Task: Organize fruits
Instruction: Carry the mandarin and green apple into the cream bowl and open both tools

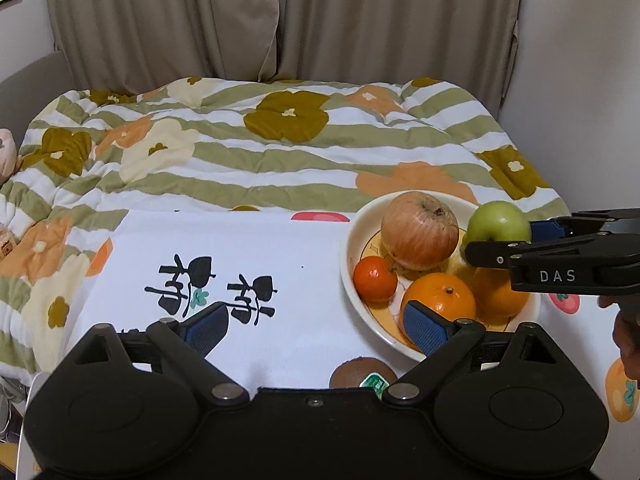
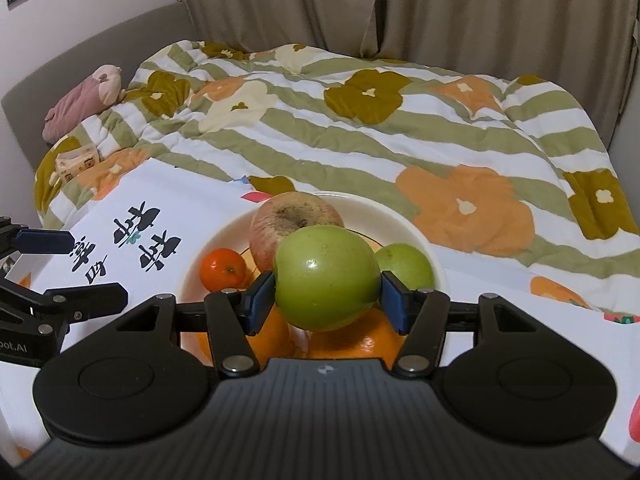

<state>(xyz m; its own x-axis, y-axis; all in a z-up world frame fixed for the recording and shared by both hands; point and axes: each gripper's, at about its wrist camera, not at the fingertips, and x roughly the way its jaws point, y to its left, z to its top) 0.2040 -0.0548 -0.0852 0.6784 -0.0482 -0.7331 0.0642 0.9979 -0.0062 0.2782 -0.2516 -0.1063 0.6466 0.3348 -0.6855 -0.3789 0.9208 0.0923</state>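
Note:
A cream bowl (image 1: 347, 276) (image 2: 424, 246) holds a large reddish apple (image 1: 419, 230) (image 2: 280, 216), a small tangerine (image 1: 375, 279) (image 2: 222, 269), two oranges (image 1: 439, 298) (image 2: 352, 340) and a second green apple (image 2: 412, 264). My right gripper (image 2: 327, 294) (image 1: 500, 240) is shut on a green apple (image 2: 327, 282) (image 1: 498, 222) held just above the bowl's fruit. My left gripper (image 1: 316, 322) is open and empty, low over the white cloth (image 1: 248, 248), left of the bowl. A kiwi (image 1: 352, 374) with a green sticker lies between its fingers, near the camera.
The white cloth with black characters (image 2: 132, 224) covers a surface against a floral striped quilt (image 1: 248, 148) (image 2: 400, 128). A pink plush toy (image 2: 80, 100) lies at the far left. Curtains (image 1: 280, 16) hang behind.

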